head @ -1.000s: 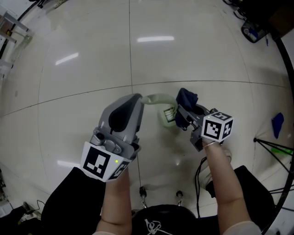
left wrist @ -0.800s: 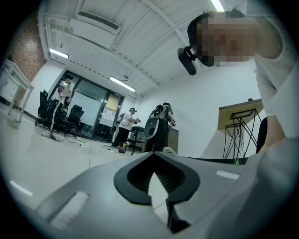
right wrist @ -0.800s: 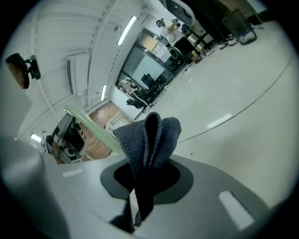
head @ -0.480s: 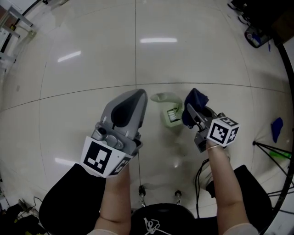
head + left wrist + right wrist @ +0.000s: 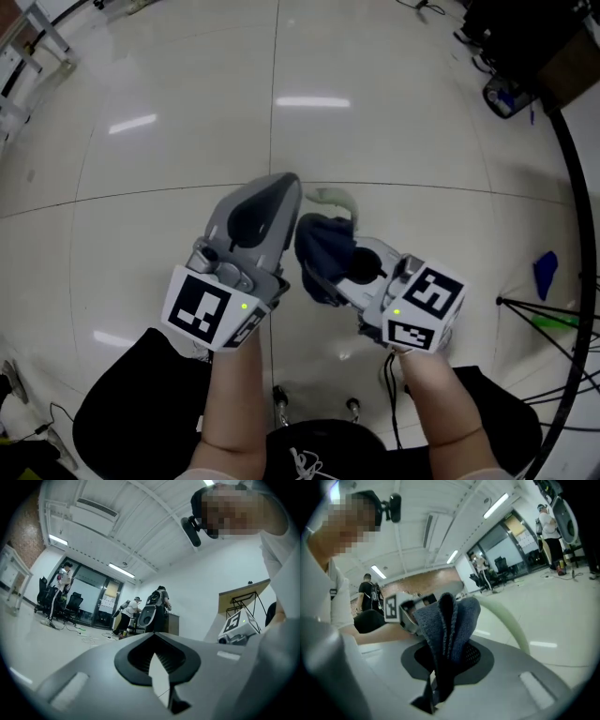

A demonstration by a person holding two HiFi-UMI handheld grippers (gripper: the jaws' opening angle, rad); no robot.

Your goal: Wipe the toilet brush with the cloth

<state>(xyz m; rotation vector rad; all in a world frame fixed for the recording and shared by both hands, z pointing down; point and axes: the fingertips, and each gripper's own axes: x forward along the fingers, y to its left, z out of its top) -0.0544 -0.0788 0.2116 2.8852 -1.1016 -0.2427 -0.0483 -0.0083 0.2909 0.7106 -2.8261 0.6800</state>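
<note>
In the head view my right gripper [image 5: 328,279] is shut on a bunched dark blue cloth [image 5: 323,246]. It hangs over the pale green toilet brush, of which only the curved handle [image 5: 331,197] shows past the cloth; the base is hidden. The right gripper view shows the cloth [image 5: 449,620] standing up out of the right gripper [image 5: 440,679], with the handle [image 5: 507,620] arcing just behind it. My left gripper [image 5: 281,187] sits close to the left of the cloth. In its own view the left gripper [image 5: 161,679] looks shut, with nothing in it.
Glossy tiled floor [image 5: 169,141] all round. Black tripod legs [image 5: 548,319] and a small blue object [image 5: 545,262] lie at the right, with dark equipment [image 5: 511,56] at the top right. A metal rack [image 5: 28,42] stands at the top left. People [image 5: 159,604] stand far off.
My right gripper has carried the cloth left and nearer, over the brush base and close beside the left gripper. The left gripper has stayed about where it was.
</note>
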